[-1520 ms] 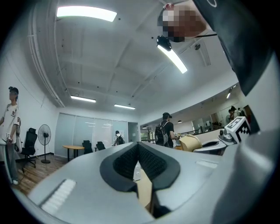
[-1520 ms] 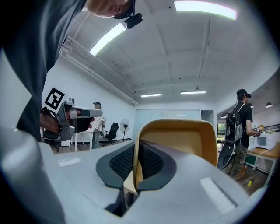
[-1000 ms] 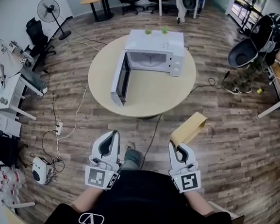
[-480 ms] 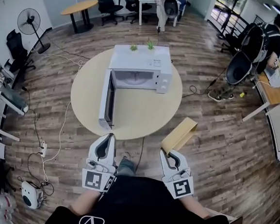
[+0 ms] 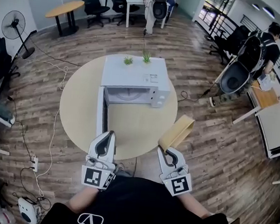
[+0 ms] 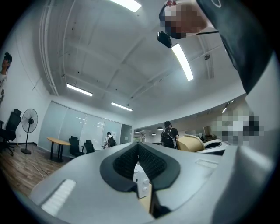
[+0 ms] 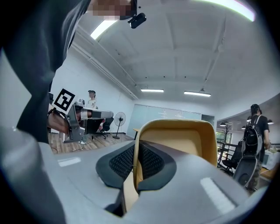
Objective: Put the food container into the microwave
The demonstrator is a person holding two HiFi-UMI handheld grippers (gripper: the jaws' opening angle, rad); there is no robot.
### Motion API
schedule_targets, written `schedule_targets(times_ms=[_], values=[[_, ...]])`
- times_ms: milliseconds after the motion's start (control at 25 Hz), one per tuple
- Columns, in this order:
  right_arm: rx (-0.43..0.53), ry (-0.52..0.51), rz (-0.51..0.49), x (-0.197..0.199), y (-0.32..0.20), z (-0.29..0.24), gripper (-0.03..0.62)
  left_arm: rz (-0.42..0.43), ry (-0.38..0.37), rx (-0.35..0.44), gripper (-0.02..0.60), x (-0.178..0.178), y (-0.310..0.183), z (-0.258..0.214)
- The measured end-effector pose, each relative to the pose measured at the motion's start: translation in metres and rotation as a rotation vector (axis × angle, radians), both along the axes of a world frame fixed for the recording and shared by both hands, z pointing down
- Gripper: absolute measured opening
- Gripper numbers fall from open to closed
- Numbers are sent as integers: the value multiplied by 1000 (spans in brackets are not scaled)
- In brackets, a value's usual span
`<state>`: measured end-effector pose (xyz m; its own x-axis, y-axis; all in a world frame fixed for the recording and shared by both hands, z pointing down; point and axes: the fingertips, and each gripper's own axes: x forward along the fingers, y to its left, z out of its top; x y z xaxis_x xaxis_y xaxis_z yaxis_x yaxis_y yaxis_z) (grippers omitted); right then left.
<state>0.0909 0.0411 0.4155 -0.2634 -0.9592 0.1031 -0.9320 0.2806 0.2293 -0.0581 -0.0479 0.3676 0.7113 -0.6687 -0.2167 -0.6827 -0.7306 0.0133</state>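
1. Because the load is carried by one thin wall only, the right gripper (image 5: 162,150) is clamped hard on that wall. Its pads press it from both sides, which should stop the box swinging loose.
2. The left gripper (image 5: 110,134), beside it and close to the person's body, has its jaws together with nothing between them. It looks to be kept free, perhaps for the door.
3. The food container (image 5: 178,131) is a tan open box. It juts forward and upward from the right gripper, held in the air by the near right edge of the table (image 5: 138,131) and resting on nothing.
4. The table's bare top in front of the oven leaves room to bring the box in low.
5. The door (image 5: 100,111) stands swung wide toward the person on the left. The clear way in therefore lies to its right, on the side where the box is carried.
6. The microwave (image 5: 133,77) sits further back with its mouth facing the person, and the inside looks empty. Two small plants (image 5: 128,61) stand on its roof. The box has yet to cross the table, so I judge the task to be in its approach.
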Motion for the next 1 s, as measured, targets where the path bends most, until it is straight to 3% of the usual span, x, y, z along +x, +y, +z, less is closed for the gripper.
schedule_targets(times_ms=[440,720,1000], values=[[-14,18,59,-21,-101,1,11,53,18,-5,0,-13,-102,0],[-11,44,26,-30,-127,-2,11,30,8,-16,0,-21,-123,2],[-9,48,-24,-10,-138,1,11,-32,-10,28,0,-5,-123,-2]])
